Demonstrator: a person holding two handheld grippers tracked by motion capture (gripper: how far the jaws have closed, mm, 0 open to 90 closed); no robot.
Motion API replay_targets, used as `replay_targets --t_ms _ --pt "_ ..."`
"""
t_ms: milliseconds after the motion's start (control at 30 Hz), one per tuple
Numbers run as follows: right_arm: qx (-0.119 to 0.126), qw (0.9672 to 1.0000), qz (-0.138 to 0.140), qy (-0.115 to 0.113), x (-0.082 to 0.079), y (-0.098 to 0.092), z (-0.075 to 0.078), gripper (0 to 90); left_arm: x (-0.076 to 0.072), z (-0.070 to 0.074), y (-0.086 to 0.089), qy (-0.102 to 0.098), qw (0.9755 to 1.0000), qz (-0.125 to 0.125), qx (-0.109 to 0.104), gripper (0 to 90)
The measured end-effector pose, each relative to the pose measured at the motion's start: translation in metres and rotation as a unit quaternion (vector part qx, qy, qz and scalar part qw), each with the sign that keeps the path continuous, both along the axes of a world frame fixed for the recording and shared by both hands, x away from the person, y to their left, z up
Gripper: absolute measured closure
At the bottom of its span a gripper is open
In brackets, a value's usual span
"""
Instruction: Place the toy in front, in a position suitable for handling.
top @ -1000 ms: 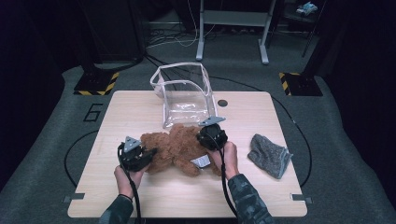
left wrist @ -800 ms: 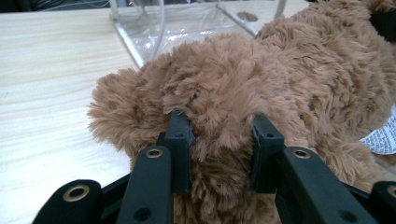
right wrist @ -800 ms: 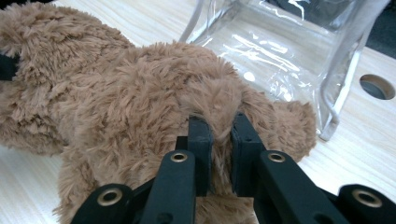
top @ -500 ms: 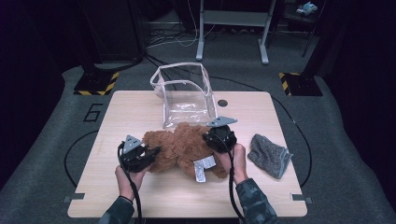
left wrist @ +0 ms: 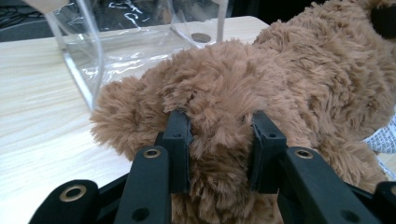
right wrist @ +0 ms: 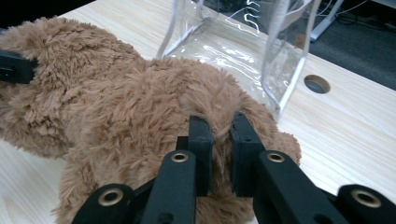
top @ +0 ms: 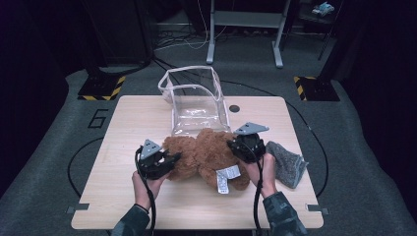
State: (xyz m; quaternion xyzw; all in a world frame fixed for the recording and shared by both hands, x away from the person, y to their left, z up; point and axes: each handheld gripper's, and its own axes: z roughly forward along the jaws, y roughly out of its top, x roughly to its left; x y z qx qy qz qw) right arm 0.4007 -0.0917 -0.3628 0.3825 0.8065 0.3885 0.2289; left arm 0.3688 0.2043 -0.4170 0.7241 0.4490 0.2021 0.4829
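A brown plush teddy bear (top: 204, 156) lies across the middle of the wooden table (top: 128, 118), a white label (top: 223, 179) hanging from it. My left gripper (top: 169, 158) is shut on the bear's left end; its jaws pinch a thick fold of fur (left wrist: 219, 140). At the bear's right end, my right gripper (top: 235, 146) is shut on a thin tuft of plush (right wrist: 220, 135). The right end looks raised a little off the table. Just behind the bear stands a clear plastic bag (top: 195, 101) with white trim, open at the top.
A grey cloth (top: 289, 162) lies on the table right of the bear. A round cable hole (top: 234, 108) sits beside the bag. Beyond the table are a metal stand (top: 246, 29), floor cables and yellow-black striped blocks (top: 103, 87).
Both grippers have lifted the bear slightly and shifted it; the right gripper moved right and up, and the white label now hangs in view under the bear.
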Motion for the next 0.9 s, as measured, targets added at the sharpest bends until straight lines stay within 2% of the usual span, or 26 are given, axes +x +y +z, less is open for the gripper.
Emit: replay_targets --t_ms 167,333,600,667,700,833,900 --pt "-0.004 0.9999 -0.011 -0.003 -0.004 -0.01 0.004 82.0 0.003 0.0 -0.012 -0.003 1.0 -0.007 -0.007 65.5" --pt "-0.007 0.9997 -0.024 -0.005 -0.006 -0.021 0.006 82.1 0.007 0.0 -0.022 -0.005 0.9999 -0.017 0.0 65.6" --pt "-0.019 0.9985 -0.052 -0.003 0.001 -0.033 -0.004 83.7 0.017 -0.006 -0.04 0.007 0.9996 -0.026 0.012 65.8" --pt "-0.02 0.9983 -0.056 -0.001 0.003 -0.036 -0.008 83.7 0.02 -0.009 -0.043 0.013 0.9995 -0.026 0.013 65.9" --pt "-0.02 0.9976 -0.065 0.01 0.007 -0.037 -0.013 83.7 0.025 -0.013 -0.047 0.022 0.9991 -0.027 0.023 65.9" --pt "-0.033 0.9959 -0.078 0.031 0.014 -0.037 -0.029 83.7 0.032 -0.026 -0.052 0.042 0.9981 -0.029 0.035 65.9" --pt "-0.04 0.9947 -0.087 0.039 0.017 -0.037 -0.039 83.7 0.034 -0.03 -0.053 0.043 0.9983 -0.029 0.026 65.8"
